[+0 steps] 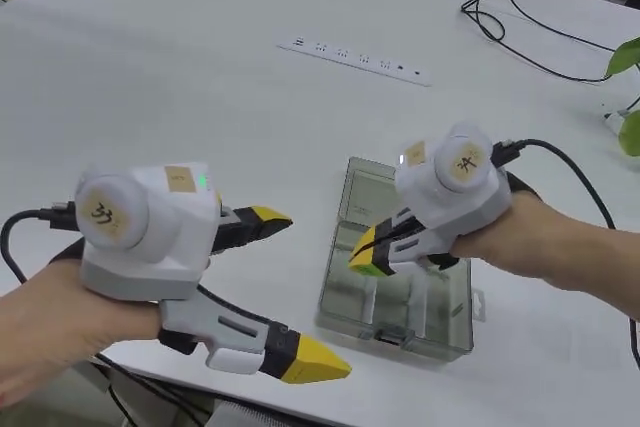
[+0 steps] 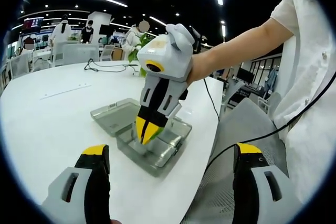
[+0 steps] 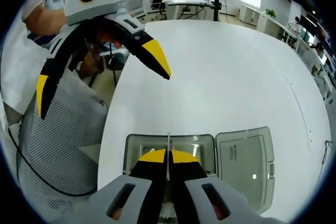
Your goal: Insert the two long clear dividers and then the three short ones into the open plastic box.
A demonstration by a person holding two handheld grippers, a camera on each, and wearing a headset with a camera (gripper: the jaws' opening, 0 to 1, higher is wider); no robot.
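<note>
Right gripper (image 3: 168,157) pinched tight on a thin clear divider (image 3: 168,141), edge-on over the open plastic box (image 3: 137,150) on white bench (image 3: 236,77). Left gripper (image 1: 296,289) spread wide, empty.

We log both grippers as one build: rounded white housings, grey jaw arms, black linkages, yellow tips. Left gripper (image 1: 307,292), lower left of frame: round tan sticker (image 1: 100,215) with dark marks, a square tan patch (image 1: 180,179), a small green light (image 1: 203,183). Right gripper (image 1: 362,259), right of centre: a like sticker (image 1: 468,160). Black cables (image 1: 570,172) trail from each. We wear a white short sleeve (image 2: 296,9), upper right in the left gripper view.
</note>
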